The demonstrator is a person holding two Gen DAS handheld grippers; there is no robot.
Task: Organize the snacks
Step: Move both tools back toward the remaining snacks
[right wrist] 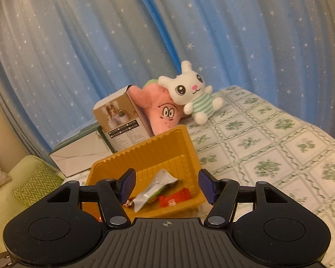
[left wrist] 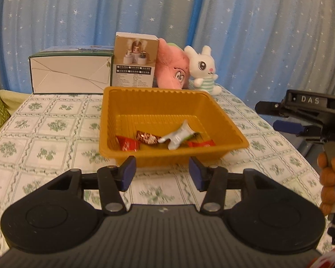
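An orange plastic tray (left wrist: 122,102) sits on the patterned tablecloth and holds several snack packets: a white-green sachet (left wrist: 178,135), a dark foil candy (left wrist: 147,138), a red packet on the left (left wrist: 127,144) and one on the right (left wrist: 201,144). My left gripper (left wrist: 162,173) is open and empty just in front of the tray's near wall. My right gripper (right wrist: 166,186) is open and empty above the tray (right wrist: 145,149), over the sachet (right wrist: 151,189) and a red packet (right wrist: 174,197). It also shows at the right edge of the left wrist view (left wrist: 288,127).
Behind the tray stand a white-green carton (left wrist: 71,73), a small product box (left wrist: 135,62), a pink plush (left wrist: 172,67) and a white rabbit plush (left wrist: 204,69). A blue starred curtain hangs behind. A green cushion (right wrist: 36,184) lies off the table's left side.
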